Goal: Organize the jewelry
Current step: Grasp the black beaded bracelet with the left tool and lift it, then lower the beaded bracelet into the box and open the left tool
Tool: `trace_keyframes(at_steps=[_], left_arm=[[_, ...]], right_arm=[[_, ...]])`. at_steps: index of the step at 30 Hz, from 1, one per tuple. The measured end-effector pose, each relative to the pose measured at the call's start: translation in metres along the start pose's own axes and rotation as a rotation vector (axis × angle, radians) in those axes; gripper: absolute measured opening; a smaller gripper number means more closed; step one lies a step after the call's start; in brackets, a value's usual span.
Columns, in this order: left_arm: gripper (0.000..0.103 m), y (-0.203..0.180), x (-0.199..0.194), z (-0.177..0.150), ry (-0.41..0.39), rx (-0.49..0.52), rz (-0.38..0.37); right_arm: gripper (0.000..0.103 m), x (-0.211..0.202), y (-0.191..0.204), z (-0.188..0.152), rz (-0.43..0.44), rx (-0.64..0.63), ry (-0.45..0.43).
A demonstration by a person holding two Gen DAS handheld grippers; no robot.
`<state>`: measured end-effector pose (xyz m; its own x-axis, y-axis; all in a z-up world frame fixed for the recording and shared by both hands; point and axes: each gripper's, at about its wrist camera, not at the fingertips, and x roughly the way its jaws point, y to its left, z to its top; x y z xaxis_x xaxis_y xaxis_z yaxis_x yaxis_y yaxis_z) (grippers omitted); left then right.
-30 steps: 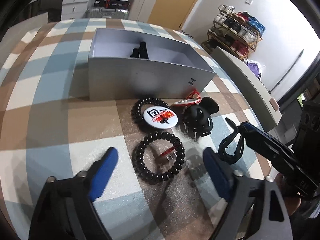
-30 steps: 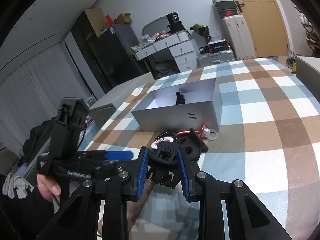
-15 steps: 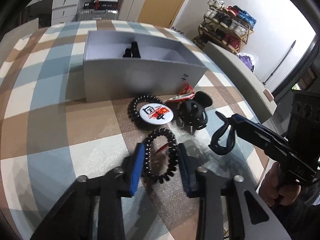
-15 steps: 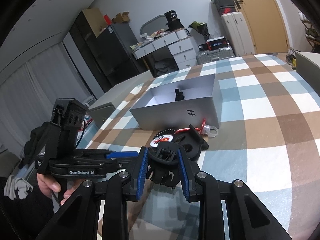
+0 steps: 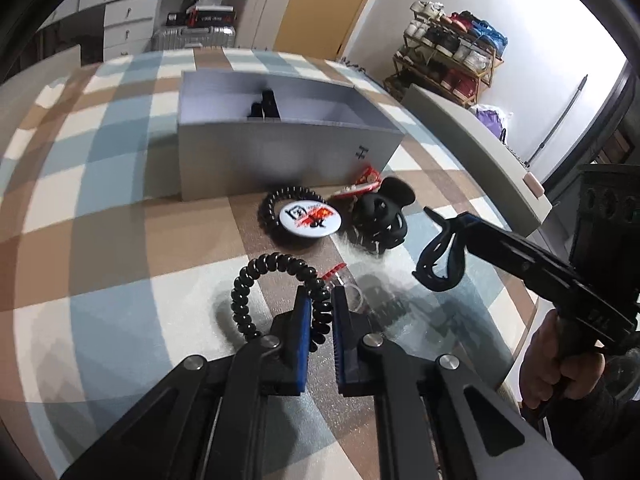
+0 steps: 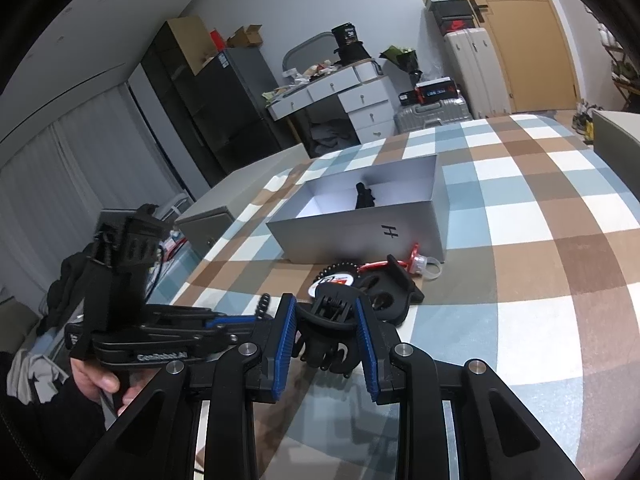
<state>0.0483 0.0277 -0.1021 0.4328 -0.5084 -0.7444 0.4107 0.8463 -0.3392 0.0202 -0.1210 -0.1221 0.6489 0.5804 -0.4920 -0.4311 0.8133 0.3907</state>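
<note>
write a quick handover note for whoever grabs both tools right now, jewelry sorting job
Left tool: shut on the black spiral hair tie, which is tilted up off the checked tablecloth.
Right tool: shut on a black claw clip, held above the cloth.
Grey box: open, one black item already inside.
Left by the box front: second spiral tie with the round badge on it, black clip, red and clear pieces.
To do: drop both held items in the box, then the rest.
</note>
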Motion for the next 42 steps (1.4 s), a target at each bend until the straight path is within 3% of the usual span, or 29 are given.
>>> trace_keyframes(at_steps=[10, 23, 32, 42], left_arm=[[0.005, -0.013, -0.031, 0.021, -0.104, 0.030, 0.085], [0.005, -0.002, -0.029, 0.076, -0.137, 0.028, 0.048], [0.005, 0.009, 0.002, 0.106, -0.111, 0.002, 0.022], [0.005, 0.012, 0.027, 0.115, -0.055, 0.001, 0.007]], right_arm=[[0.028, -0.005, 0.001, 0.021, 0.024, -0.001, -0.033], [0.029, 0.010, -0.011, 0.081, 0.068, -0.001, -0.094], [0.029, 0.043, -0.022, 0.112, 0.065, -0.022, -0.081], [0.028, 0.082, -0.040, 0.119, 0.031, -0.029, -0.020]])
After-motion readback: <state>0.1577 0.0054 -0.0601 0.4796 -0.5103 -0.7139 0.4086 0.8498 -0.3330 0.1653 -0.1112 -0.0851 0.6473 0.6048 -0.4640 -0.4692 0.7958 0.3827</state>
